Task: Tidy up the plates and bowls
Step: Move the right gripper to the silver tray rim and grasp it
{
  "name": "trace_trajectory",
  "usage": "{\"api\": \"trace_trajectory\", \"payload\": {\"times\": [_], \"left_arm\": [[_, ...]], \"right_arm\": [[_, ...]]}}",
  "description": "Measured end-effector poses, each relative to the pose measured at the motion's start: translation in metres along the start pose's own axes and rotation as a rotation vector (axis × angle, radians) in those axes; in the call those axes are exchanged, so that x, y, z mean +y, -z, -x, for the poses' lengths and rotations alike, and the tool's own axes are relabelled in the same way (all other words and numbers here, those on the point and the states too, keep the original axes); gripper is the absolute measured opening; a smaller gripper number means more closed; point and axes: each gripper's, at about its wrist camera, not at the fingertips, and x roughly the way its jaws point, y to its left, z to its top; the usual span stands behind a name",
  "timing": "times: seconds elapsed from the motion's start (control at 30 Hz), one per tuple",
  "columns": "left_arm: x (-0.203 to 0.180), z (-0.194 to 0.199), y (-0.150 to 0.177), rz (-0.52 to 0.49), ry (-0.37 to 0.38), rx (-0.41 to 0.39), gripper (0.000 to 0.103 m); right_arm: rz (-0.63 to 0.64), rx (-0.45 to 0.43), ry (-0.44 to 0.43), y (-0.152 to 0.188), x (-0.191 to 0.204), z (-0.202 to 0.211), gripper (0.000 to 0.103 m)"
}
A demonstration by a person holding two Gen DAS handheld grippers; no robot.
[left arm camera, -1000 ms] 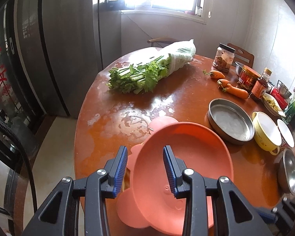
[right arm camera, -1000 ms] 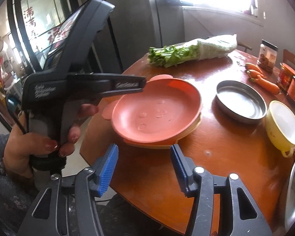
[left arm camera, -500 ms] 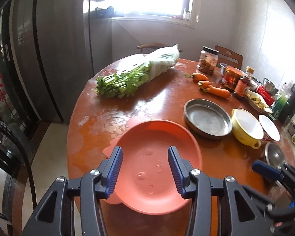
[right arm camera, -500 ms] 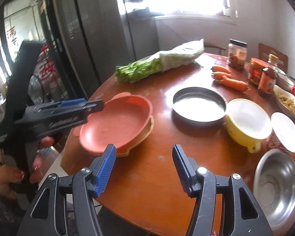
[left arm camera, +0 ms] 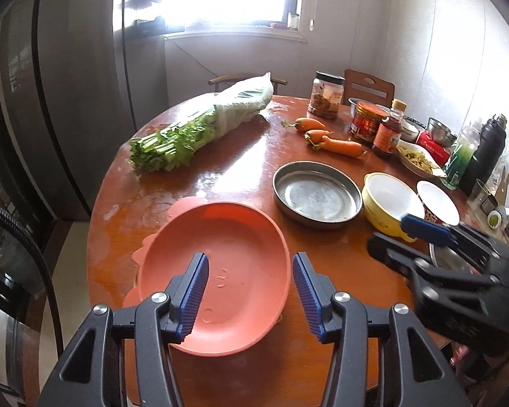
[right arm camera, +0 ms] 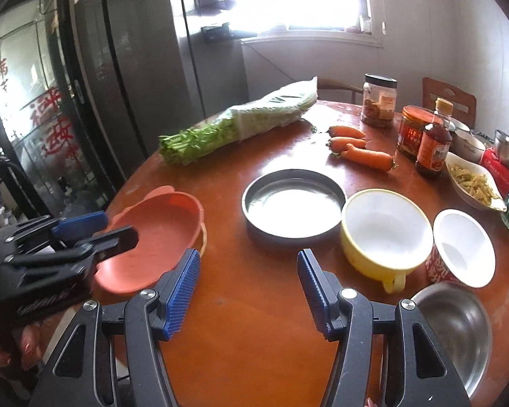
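Note:
An orange plate lies near the table's left edge on top of a yellowish plate whose rim shows beneath it. My left gripper hovers over the orange plate's near side, its jaws opening, the pads clear of the plate. In the right wrist view the left gripper reaches in from the left above the orange plate. My right gripper is open over bare tabletop, in front of a round metal pan and a yellow bowl. A white bowl and a steel bowl sit further right.
A bagged celery bundle lies at the back left, with carrots behind the pan. Jars, a sauce bottle and a dish of food crowd the back right. A dark fridge stands left of the round table.
The left jaws have widened and the left gripper has drawn back from the orange plate, which now lies flat. The right gripper has swung right, towards the pan and bowls.

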Motion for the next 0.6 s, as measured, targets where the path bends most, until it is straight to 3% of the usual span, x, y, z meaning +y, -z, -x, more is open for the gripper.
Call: {"api": "trace_trajectory", "payload": {"times": [0.17, 0.6], "left_arm": [[-0.003, -0.006, 0.003, -0.015, 0.016, 0.017, 0.052], [0.002, -0.019, 0.004, -0.027, 0.04, 0.048, 0.052]], "right_arm": [[0.031, 0.036, 0.02, -0.007, -0.001, -0.033, 0.057], [0.152, 0.162, 0.083, -0.019, 0.012, -0.12, 0.031]]}}
